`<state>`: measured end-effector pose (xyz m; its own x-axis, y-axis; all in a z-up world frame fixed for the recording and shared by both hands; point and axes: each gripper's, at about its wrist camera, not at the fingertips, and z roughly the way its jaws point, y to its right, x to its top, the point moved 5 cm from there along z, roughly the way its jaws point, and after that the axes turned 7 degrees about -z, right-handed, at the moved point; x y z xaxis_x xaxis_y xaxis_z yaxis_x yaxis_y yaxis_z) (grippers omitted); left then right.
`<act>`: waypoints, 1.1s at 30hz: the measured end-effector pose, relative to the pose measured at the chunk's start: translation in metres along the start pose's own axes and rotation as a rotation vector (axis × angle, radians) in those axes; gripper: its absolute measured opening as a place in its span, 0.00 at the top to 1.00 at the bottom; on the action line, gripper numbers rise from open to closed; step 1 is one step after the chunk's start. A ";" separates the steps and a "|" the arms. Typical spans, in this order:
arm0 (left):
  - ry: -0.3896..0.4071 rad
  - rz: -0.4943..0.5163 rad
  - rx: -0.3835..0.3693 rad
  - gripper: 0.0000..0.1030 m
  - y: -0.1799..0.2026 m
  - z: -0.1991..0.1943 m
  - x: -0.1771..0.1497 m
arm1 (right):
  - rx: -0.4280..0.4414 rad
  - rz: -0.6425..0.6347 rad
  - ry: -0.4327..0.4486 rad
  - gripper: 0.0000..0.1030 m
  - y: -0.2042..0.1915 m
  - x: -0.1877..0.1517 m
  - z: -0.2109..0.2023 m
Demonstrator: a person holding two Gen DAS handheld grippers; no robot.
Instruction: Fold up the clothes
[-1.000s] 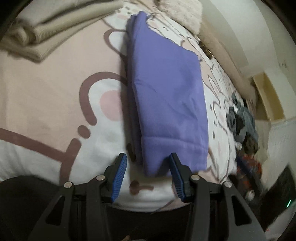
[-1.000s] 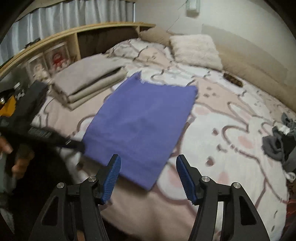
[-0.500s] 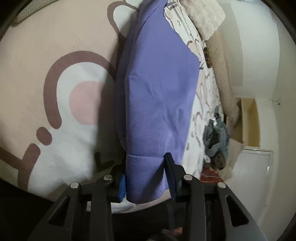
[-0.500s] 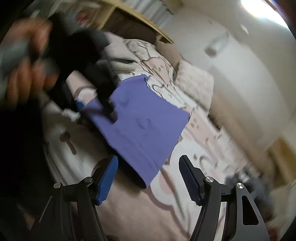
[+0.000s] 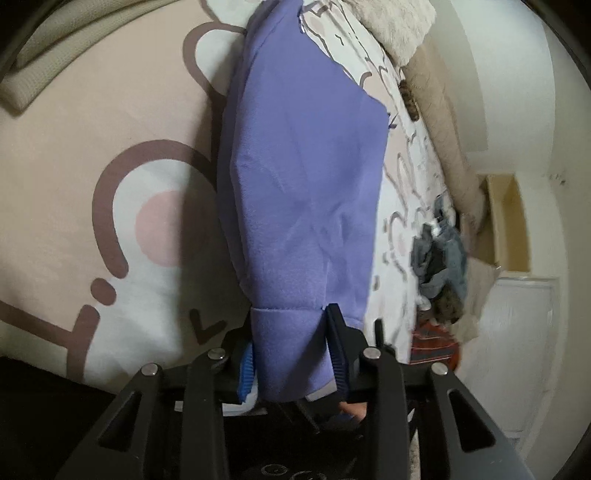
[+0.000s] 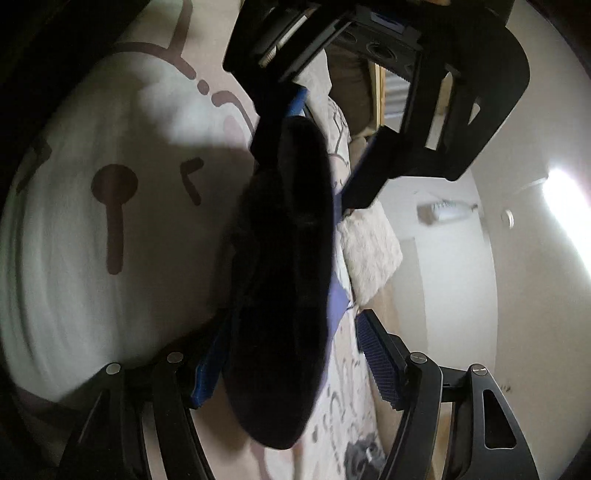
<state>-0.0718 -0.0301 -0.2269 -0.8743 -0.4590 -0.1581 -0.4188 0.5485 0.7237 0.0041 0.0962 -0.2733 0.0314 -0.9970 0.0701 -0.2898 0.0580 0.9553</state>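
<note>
The left gripper (image 5: pixel 291 354) has been closing and is now pinched on the hem end of the purple top (image 5: pixel 306 177), which lies half-folded on the bunny-print bedspread (image 5: pixel 110 147). The right gripper (image 6: pixel 295 354) stands wide with the shadowed near edge of that top between its pads, though it's too dark to say if they touch cloth. I'd get the right side gripping the same edge, lift both corners level, then carry them over to the far end so the fold lands square.

Matt purple fleece garment (image 5: pixel 306 192), fluffy pillow (image 5: pixel 399 26), smooth printed cotton bedspread (image 5: pixel 74 166)
</note>
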 end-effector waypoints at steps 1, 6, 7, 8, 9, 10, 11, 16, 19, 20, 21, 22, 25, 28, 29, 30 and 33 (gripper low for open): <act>-0.005 -0.010 -0.011 0.68 0.000 0.001 0.002 | 0.011 -0.016 0.005 0.33 0.001 0.001 -0.003; -0.018 -0.016 -0.049 0.69 0.010 0.000 0.007 | 0.018 -0.021 0.008 0.19 -0.002 0.012 -0.015; -0.018 -0.008 -0.046 0.69 0.012 -0.001 0.007 | 0.004 -0.018 -0.005 0.19 -0.003 0.013 -0.013; -0.017 0.000 -0.041 0.69 0.013 -0.001 0.007 | -0.001 -0.007 -0.018 0.19 -0.003 0.012 -0.010; -0.016 0.009 -0.030 0.69 0.015 -0.002 0.008 | 0.003 0.018 -0.030 0.19 -0.001 0.010 -0.006; -0.016 0.016 -0.018 0.69 0.014 -0.002 0.008 | -0.001 0.043 -0.040 0.19 0.004 0.006 -0.001; -0.015 0.020 -0.001 0.69 0.012 -0.002 0.007 | -0.004 0.069 -0.050 0.19 0.008 0.003 0.004; -0.007 0.005 0.061 0.69 -0.008 -0.002 0.006 | -0.023 0.063 -0.041 0.19 0.018 -0.009 0.025; 0.033 0.002 0.099 0.69 -0.022 -0.011 0.005 | -0.002 0.026 0.004 0.33 0.016 -0.011 0.031; 0.063 0.012 0.117 0.69 -0.024 -0.018 0.005 | 0.004 -0.014 0.028 0.46 0.010 -0.010 0.028; 0.099 0.029 0.133 0.69 -0.025 -0.028 0.006 | 0.009 -0.046 0.047 0.61 0.006 -0.010 0.027; 0.136 0.055 0.145 0.69 -0.022 -0.037 0.009 | 0.014 -0.067 0.060 0.67 0.003 -0.011 0.027; 0.238 0.153 0.172 0.69 -0.007 -0.062 0.018 | 0.030 -0.121 0.096 0.81 -0.002 -0.014 0.027; 0.320 0.278 0.178 0.69 0.018 -0.075 0.031 | 0.049 -0.118 0.123 0.86 0.017 -0.020 0.026; 0.361 0.344 0.196 0.69 0.030 -0.077 0.037 | 0.052 -0.115 0.133 0.86 0.028 -0.022 0.024; 0.400 0.409 0.218 0.69 0.042 -0.078 0.042 | 0.059 -0.109 0.138 0.87 0.038 -0.025 0.023; 0.476 0.602 0.331 0.69 0.068 -0.069 0.052 | 0.082 -0.109 0.149 0.87 0.070 -0.039 0.016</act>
<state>-0.1291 -0.0654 -0.1397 -0.8054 -0.2272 0.5474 -0.0287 0.9375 0.3469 -0.0326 0.1379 -0.2136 0.2058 -0.9785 0.0153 -0.3534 -0.0597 0.9336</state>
